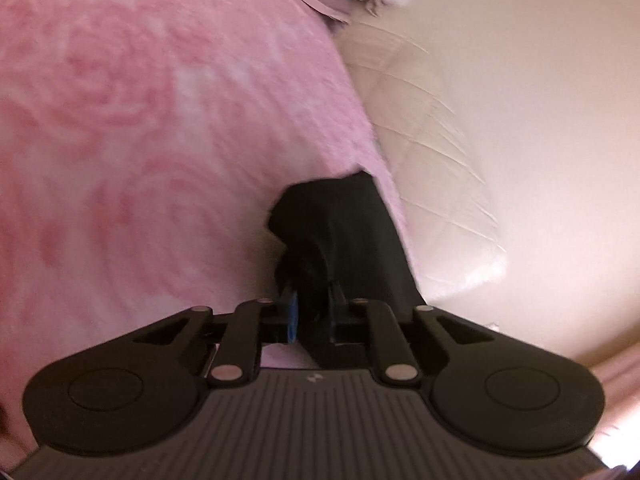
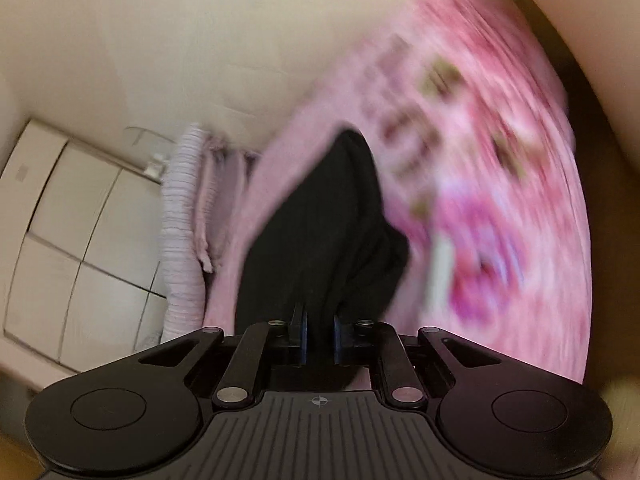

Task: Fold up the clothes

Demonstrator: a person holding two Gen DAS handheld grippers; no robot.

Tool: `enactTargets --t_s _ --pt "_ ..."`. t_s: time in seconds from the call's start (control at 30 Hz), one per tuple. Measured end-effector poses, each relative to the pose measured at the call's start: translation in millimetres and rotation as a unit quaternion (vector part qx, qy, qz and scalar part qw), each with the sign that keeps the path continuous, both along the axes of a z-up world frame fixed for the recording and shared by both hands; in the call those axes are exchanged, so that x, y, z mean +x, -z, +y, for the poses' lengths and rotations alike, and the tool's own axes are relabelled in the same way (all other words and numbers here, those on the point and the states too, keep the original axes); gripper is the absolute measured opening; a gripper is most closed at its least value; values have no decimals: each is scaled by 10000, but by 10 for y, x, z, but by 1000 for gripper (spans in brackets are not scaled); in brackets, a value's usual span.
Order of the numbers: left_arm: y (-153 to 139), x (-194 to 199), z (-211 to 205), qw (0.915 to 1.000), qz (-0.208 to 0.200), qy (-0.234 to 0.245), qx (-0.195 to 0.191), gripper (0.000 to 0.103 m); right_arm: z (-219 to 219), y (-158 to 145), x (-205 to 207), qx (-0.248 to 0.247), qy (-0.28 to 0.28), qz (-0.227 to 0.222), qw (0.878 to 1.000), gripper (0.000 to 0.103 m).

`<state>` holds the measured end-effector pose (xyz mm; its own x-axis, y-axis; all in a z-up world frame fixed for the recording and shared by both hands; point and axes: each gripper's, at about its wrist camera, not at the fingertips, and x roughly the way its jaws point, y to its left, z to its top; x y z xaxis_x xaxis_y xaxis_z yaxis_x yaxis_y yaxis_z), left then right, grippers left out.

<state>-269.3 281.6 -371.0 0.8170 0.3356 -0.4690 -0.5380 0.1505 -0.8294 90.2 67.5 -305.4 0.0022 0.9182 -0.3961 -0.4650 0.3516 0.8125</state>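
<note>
In the left wrist view, the left tool [image 1: 312,312] is closed on a piece of black soft cloth [image 1: 344,224]; the cloth is bunched between the two fingers and rises away from them toward the far side; a blue pad [image 1: 292,318] of one finger shows at the left edge of the bunch. Behind the cloth lies a pink fluffy blanket with a rose pattern [image 1: 152,120], which fills the left half of the view; to the right of it is a cream quilted headboard [image 1: 432,152], and beyond that a pale wall [image 1: 560,120]. In the right wrist view, the right tool [image 2: 319,340] also grips the black cloth [image 2: 320,232], which stands up between its blue-padded fingers; the pink blanket [image 2: 500,208] is behind and to the right, strongly blurred; at the left are a white ribbed fabric roll [image 2: 180,220], cream cabinet doors [image 2: 72,232] and a pale wall [image 2: 200,40].
</note>
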Motion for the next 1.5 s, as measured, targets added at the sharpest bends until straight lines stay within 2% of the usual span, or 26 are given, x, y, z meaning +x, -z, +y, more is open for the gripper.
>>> enactTargets --t_s 0.07,0.13,0.17,0.2,0.3,0.33,0.43,0.57,0.67,0.8,0.9,0.93,0.97,1.0,1.03,1.1,1.2,1.27,1.33,1.5 --pt "-4 23 -67 9999 116 113 49 10 -21 -2 83 -154 98 -163 9997 10" --pt "-7 46 -133 9994 232 227 98 13 -14 158 151 -615 37 -17 9981 12" --pt "-9 58 -167 9991 290 284 122 20 -35 256 163 -776 13 107 9969 19" --pt "-11 70 -200 9987 348 340 147 22 -84 317 161 -811 3 141 9966 31" --pt "-137 -39 -196 9965 655 353 389 22 -232 231 167 -852 109 -315 9958 48" --pt "-204 -69 -190 9941 870 320 570 22 -264 165 182 -859 118 -513 9949 50" --pt "-407 -58 -88 9866 1191 346 1058 24 -249 -19 281 -897 72 -965 9913 53" --pt "-610 263 124 9790 1179 672 1518 28 103 -78 451 -795 -468 -1079 9899 54" --pt "-665 610 344 9725 1183 992 1746 28 388 -80 546 -733 -701 -1027 9895 54" --pt "-651 1009 623 9646 1310 1241 1923 29 688 -21 716 -591 -634 -631 9942 54" --pt "-576 1190 806 9653 1323 1205 1904 27 828 38 821 -405 -574 -360 9969 54" --pt "-546 1232 834 9654 1328 1191 1904 26 869 57 834 -340 -586 -372 9970 53" --pt "-510 1274 846 9642 1380 1190 1927 16 909 75 840 -270 -611 -416 9969 52" --pt "-473 1316 858 9630 1432 1190 1949 1 945 88 832 -187 -644 -549 9962 18" --pt "-437 1358 870 9617 1484 1190 1972 0 989 98 815 -207 -675 -749 9947 1" --pt "-364 1443 894 9592 1588 1189 2017 1 1068 151 819 -494 -589 -1029 9917 1" --pt "-269 1526 952 9578 1720 1167 1985 3 1214 351 774 -840 -609 -1143 9880 1" --pt "-258 1536 993 9581 1781 1142 1930 11 1231 328 736 -901 -591 -1391 9844 1" --pt "-378 1491 991 9569 1809 1127 1973 11 1206 224 721 -978 -564 -1565 9812 3" --pt "-621 1545 847 9500 1635 1264 2341 7 1083 -192 481 -782 -355 -2570 9626 5"
